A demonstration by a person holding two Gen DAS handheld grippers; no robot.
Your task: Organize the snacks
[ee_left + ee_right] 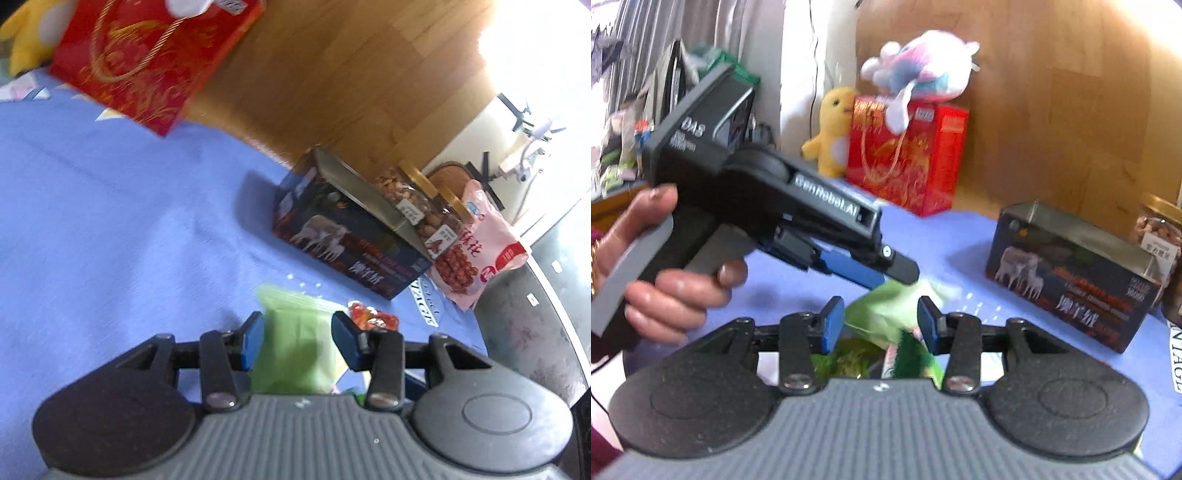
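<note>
From the left wrist, my left gripper (297,338) has a pale green snack bag (295,347) between its blue pads; the bag fills most of the gap, but the picture is blurred and I cannot tell whether the pads press it. Just beyond lies a small red-wrapped snack (373,319) on the blue cloth (110,221). Further off stands a dark box with white elephants (347,243), with two gold-lidded nut jars (417,199) and a pink bag of red nuts (476,247) behind it. A red gift bag (147,62) sits at the top left against a wooden panel (351,74).

From the right wrist, my right gripper (881,325) straddles the same green snack bag (886,306), with darker green packets (912,354) under it; again I cannot tell if the pads bite. The person's left hand (665,280) holds my left gripper (886,273), whose tips reach the bag from the left. The elephant box (1071,273) stands to the right, the red gift bag (908,158) behind, a yellow plush (833,129) beside it and a pink-and-blue plush (919,70) on top.
</note>
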